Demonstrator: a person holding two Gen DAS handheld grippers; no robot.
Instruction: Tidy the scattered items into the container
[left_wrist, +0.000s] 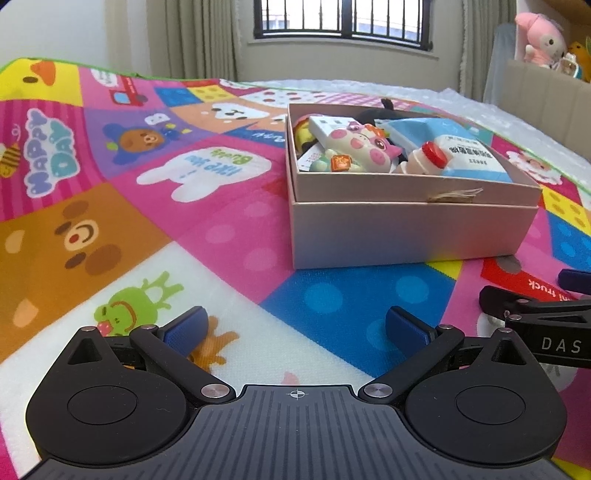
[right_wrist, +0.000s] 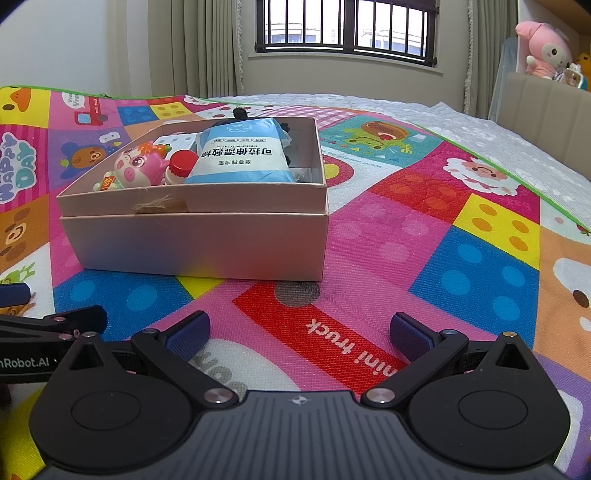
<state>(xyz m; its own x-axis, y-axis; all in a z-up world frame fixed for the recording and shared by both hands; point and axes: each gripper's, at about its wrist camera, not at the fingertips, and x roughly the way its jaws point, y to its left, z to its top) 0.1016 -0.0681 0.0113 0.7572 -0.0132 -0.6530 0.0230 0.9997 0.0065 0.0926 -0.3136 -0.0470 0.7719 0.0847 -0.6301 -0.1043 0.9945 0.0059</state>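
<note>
Resting low over the play mat, both the left gripper and right gripper gape wide, empty, near the filled box.

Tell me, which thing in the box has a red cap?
The small white bottle, lying between the pink pig toy and the blue-and-white wipes pack in the pink box. Nothing else there has a cap.

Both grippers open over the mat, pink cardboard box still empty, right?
Not empty. The pink cardboard box already holds a pink pig toy, a red-capped bottle and a blue-white wipes pack, seen in the right wrist view. Both grippers are open.
</note>
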